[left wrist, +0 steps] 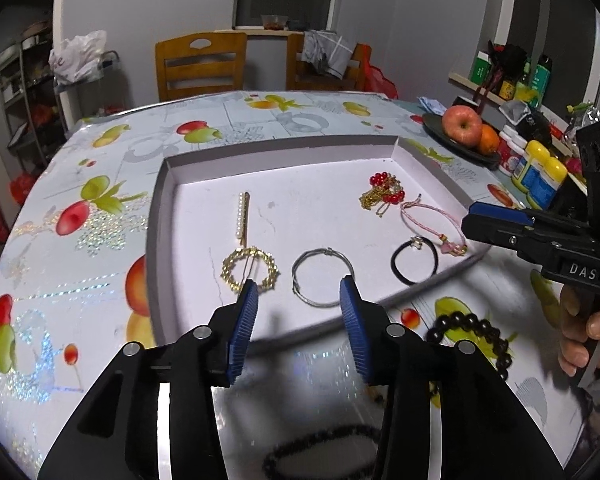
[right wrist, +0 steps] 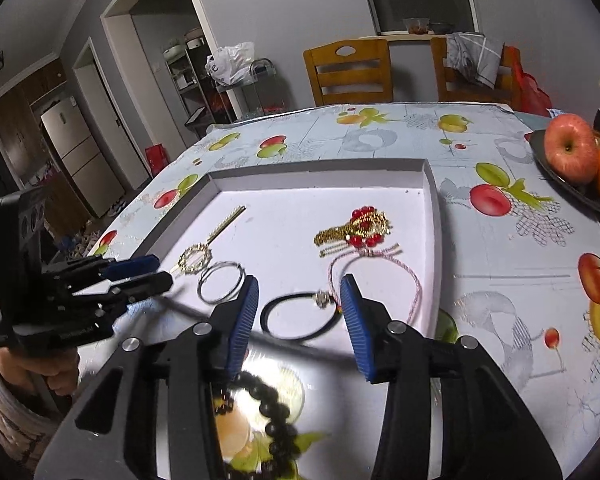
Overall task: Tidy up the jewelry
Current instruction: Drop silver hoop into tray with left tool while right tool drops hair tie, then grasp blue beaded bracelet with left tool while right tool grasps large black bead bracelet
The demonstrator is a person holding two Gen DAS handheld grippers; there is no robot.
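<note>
Now | silver hoop [left wrist: 322, 277]: thin, round | black hair tie [left wrist: 415, 261]: small gold charm

Both wrist views overlook, seemingly close, one tray [left wrist: 162, 208].

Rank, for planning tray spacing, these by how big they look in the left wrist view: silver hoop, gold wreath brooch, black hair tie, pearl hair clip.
1. Silver hoop, widest ring.
2. Gold wreath brooch, close behind; nearly alike.
3. Black hair tie, smaller ring.
Pearl hair clip: long but thin, farther back, so unranked.

White tray [left wrist: 284, 152], fruit-patterned tablecloth [left wrist: 100, 216], seemingly black bead bracelet [left wrist: 476, 336].
</note>
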